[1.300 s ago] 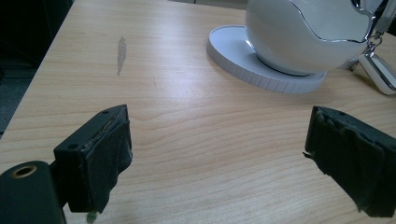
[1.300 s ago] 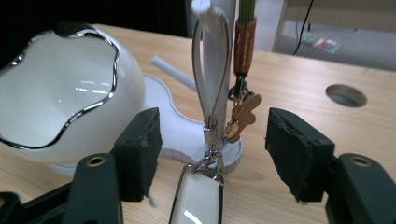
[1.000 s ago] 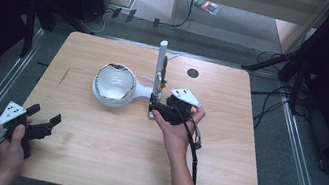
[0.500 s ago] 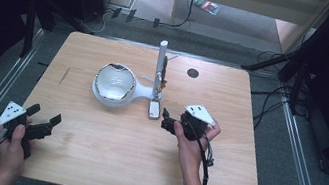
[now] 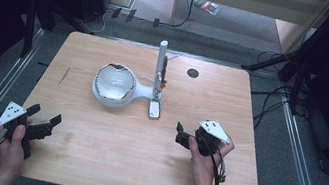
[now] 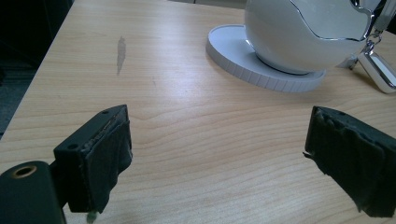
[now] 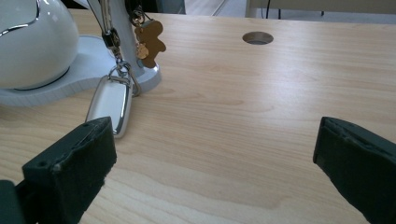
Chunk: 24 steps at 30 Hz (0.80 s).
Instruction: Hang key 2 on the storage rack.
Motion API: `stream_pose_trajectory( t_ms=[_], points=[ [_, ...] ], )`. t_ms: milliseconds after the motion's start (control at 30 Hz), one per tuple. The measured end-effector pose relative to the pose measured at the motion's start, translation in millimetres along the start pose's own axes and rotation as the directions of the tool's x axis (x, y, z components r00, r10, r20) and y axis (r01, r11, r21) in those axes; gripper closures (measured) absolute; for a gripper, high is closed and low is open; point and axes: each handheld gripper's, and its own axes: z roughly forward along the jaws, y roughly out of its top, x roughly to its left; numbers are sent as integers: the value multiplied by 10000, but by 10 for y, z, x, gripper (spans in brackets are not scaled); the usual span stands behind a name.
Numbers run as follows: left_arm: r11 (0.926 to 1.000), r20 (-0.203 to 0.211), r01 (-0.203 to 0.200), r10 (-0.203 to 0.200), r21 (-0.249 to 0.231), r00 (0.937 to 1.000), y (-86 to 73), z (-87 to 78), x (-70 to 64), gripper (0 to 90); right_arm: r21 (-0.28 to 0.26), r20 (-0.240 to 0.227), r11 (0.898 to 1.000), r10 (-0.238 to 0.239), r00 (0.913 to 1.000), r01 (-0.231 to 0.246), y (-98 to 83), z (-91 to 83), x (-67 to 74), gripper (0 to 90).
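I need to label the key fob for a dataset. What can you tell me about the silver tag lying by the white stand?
The flat, rounded-rectangular silver tag has a pale face inside a shiny chrome rim. It lies flat on the light wooden table, one end against the white stand's post foot. A metal ring and short clasp chain run from that end up along the post. Neither gripper touches it.

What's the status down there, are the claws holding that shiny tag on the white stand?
Left gripper open, empty. Right gripper open, empty, jaws just opened. Silver tag lies on the table, chained to the white stand. Nothing in the way.
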Motion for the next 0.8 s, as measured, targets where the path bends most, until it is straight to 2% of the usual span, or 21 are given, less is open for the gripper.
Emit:
stream_pose_trajectory(
  t_ms=[367,800],
  points=[
    [10000,-26,6,-6,16,10000,1,1,-3,78,93,184,9999,45,9998,-47,-175,-178,-228,0],
    [10000,-92,-13,13,11,10000,0,5,-16,78,-17,503,9986,525,9974,-524,-347,-498,-558,0]
  ],
)
